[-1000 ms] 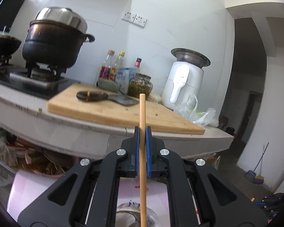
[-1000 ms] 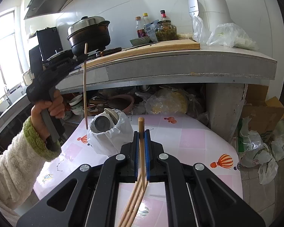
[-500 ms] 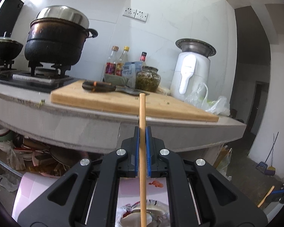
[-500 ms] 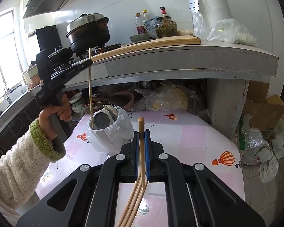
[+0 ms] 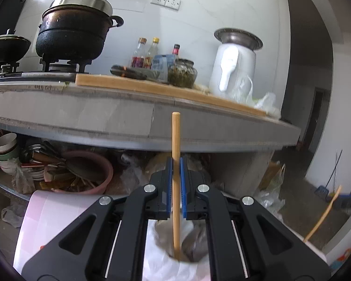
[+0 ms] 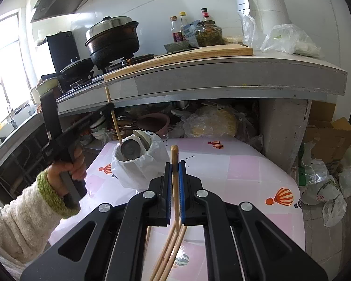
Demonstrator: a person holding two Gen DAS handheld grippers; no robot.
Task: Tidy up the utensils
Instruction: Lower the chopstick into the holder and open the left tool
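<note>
My left gripper (image 5: 175, 161) is shut on one wooden chopstick (image 5: 176, 140) held upright; its lower end dips into the mouth of a metal holder cup (image 5: 194, 241) wrapped in a white plastic bag (image 5: 161, 264). In the right wrist view the same left gripper (image 6: 110, 106) holds that chopstick (image 6: 113, 119) slanting down into the cup (image 6: 131, 148) on the pink table (image 6: 234, 173). My right gripper (image 6: 174, 164) is shut on another chopstick (image 6: 174, 161) above a few loose chopsticks (image 6: 168, 255) lying on the table.
A grey counter (image 6: 222, 75) overhangs the table, carrying a cutting board (image 6: 175, 58), a black pot (image 6: 112, 39), bottles and a white appliance (image 6: 259, 7). Bowls, a pink basin (image 5: 89, 171) and bags crowd the shelf under it. A hand in a white fleece sleeve (image 6: 18, 220) holds the left gripper.
The left gripper has come down with its chopstick, whose lower end now enters the cup. The right gripper has stayed still.
</note>
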